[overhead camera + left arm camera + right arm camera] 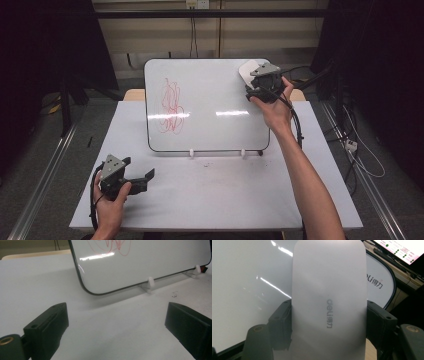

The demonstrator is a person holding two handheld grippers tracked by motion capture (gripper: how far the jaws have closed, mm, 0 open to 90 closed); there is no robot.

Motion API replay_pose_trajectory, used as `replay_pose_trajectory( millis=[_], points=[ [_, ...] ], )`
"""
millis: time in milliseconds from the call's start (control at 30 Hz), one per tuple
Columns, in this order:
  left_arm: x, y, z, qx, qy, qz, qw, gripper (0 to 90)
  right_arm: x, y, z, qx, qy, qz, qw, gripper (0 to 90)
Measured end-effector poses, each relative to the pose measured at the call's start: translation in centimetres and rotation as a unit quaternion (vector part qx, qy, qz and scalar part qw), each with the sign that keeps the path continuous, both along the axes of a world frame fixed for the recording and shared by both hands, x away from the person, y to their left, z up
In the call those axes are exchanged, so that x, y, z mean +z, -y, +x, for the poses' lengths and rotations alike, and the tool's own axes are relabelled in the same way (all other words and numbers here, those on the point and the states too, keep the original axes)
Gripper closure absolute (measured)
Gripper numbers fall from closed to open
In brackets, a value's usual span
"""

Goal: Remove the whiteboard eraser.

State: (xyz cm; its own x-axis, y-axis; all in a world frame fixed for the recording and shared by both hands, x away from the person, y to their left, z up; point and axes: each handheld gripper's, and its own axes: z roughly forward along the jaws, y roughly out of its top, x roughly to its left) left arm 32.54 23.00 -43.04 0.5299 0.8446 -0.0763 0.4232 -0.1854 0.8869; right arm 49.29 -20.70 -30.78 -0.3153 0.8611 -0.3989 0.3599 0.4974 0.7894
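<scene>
A whiteboard (210, 105) stands tilted on the white table, with a red scribble (171, 106) on its left half. At the board's top right corner my right gripper (252, 80) is shut on a white eraser (248, 70). In the right gripper view the eraser (328, 277), printed with a grey logo, is pinched between the two black jaws of the right gripper (328, 325), with the whiteboard (244, 290) behind it. My left gripper (145, 177) rests low at the table's front left, open and holding nothing. The left gripper (117, 325) faces the whiteboard's (150, 262) lower corner and the scribble (112, 246).
Two white clip feet (192, 151) (243, 151) hold up the board's lower edge. Small dark specks (207, 162) lie on the table (215, 200) in front of it. Cables hang at the right (360, 150). A lit screen (402, 250) sits behind the board.
</scene>
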Motion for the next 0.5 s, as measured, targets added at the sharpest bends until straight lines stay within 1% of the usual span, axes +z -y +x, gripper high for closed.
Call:
replay_pose_trajectory(
  millis=[167, 200, 367, 467, 500],
  points=[
    [-0.01, -0.08, -0.04, 0.0, 0.001, -0.003, 1.0, 5.1, -0.02, 0.16, 0.05, 0.005, 0.002, -0.003, 1.0, 31.3],
    [-0.01, -0.11, -0.04, 0.0, 0.001, -0.002, 1.0, 5.1, 0.03, 0.2, 0.1, 0.006, 0.005, -0.011, 0.9999, 31.4],
    [-0.02, -0.1, -0.04, 0.001, 0.0, -0.002, 1.0, 5.1, 0.14, 0.33, 0.13, 0.01, -0.001, -0.006, 0.9999, 31.4],
    [-0.01, -0.04, -0.05, 0.002, 0.0, -0.001, 1.0, 5.1, 0.39, 0.4, 0.14, 0.011, -0.01, -0.001, 0.9999, 31.5],
    [0.0, -0.04, -0.04, 0.001, 0.0, 0.0, 1.0, 5.1, 0.61, 0.66, 0.16, 0.012, -0.018, 0.021, 0.9995, 31.6]
  ],
)
